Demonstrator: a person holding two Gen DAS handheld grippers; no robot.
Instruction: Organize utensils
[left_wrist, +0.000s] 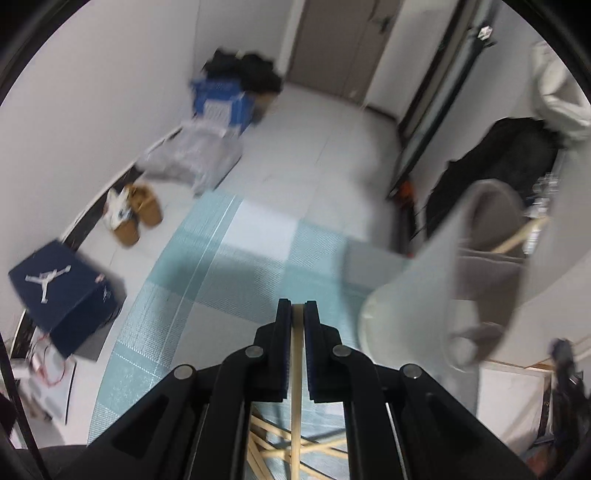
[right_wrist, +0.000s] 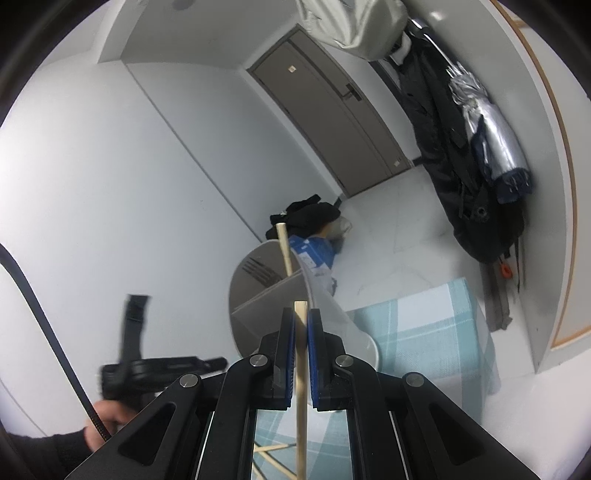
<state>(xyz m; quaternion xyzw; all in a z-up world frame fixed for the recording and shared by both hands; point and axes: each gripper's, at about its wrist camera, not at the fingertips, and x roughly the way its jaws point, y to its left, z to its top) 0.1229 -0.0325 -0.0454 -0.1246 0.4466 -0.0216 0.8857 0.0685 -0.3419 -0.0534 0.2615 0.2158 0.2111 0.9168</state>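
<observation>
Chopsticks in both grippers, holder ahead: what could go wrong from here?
Both the left gripper and the right gripper pinch a single chopstick near its top end, so either could pivot or slip. The holder looks light, already has one chopstick leaning inside, and could tip if struck. Loose chopsticks lying crossed below may scatter.

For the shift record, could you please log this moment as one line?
left gripper: shut on chopstick | right gripper: shut on second chopstick | white holder: one chopstick inside
</observation>
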